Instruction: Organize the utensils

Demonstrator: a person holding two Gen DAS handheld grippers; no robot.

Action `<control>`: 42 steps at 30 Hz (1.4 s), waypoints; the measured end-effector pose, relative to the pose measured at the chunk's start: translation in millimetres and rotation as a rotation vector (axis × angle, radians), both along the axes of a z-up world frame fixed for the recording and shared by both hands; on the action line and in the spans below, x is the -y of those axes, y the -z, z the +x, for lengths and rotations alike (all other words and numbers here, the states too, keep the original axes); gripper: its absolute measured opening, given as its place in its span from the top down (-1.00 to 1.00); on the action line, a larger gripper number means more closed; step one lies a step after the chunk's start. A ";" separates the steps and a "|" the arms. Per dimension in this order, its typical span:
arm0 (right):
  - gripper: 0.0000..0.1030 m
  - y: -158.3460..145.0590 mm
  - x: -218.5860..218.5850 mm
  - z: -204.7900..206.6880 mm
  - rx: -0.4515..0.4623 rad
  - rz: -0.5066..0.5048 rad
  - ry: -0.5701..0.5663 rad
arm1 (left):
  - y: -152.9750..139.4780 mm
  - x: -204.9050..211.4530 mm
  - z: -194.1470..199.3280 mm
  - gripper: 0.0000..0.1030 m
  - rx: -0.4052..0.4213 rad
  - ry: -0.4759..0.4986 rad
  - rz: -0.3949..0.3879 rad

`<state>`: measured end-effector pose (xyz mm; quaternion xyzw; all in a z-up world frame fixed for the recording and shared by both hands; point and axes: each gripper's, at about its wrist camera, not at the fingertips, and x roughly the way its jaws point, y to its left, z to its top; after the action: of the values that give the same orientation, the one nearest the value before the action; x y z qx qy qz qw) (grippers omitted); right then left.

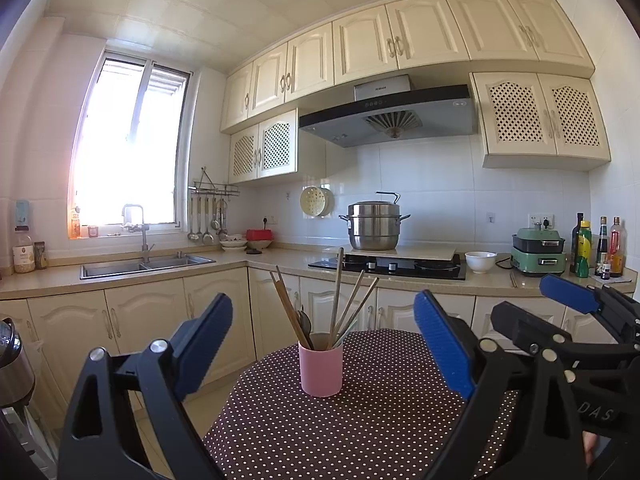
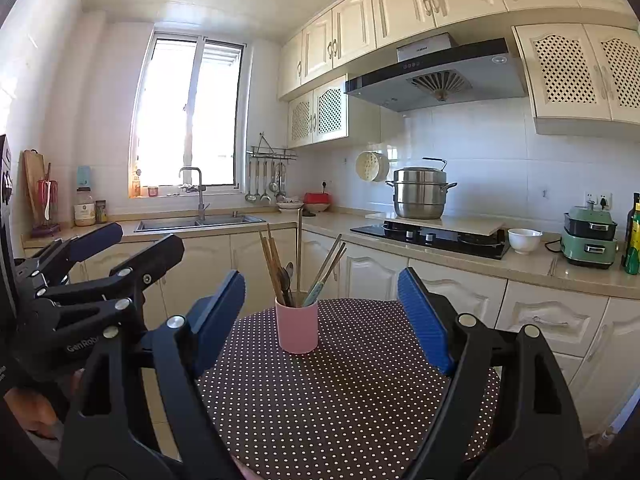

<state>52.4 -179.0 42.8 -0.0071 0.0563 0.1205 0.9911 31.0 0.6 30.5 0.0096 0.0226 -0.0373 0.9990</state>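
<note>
Both grippers are wide open and empty: left gripper [image 1: 323, 340] and right gripper [image 2: 322, 312] point level over the near edge of the table [image 2: 360, 392], each framing the cup [image 1: 321, 368] at 12 o'clock, well apart from any pad. Likely a rest pose, nothing on the cloth left to grasp. The cup stands upright near the table's far edge; chopsticks [image 1: 286, 308] and spoons [image 2: 287, 276] lean loosely against its rim, fanned from 11 to 1 o'clock, handles mostly up.

The cup [image 1: 321, 368] stands on the table [image 1: 360, 432], utensils [image 1: 336, 308] upright in it. Behind: counter [image 1: 280, 260], sink [image 1: 144, 266] left, stove [image 1: 388, 266] right.
</note>
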 end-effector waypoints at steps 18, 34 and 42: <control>-0.53 -0.1 -1.9 1.7 -0.009 0.002 -0.004 | -0.4 1.1 0.9 -0.75 -0.002 0.000 0.006; -0.53 1.2 -2.0 7.3 -0.022 0.003 -0.011 | 1.7 3.4 2.5 -0.75 -0.004 -0.003 0.014; -0.53 2.7 -1.2 9.4 -0.030 0.010 -0.015 | 1.5 5.5 3.4 -0.75 -0.005 -0.006 0.018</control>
<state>61.8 -177.9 40.0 -0.0009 0.0704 0.1282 0.9892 34.4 -4.9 29.0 0.0185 0.0252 -0.0339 0.9989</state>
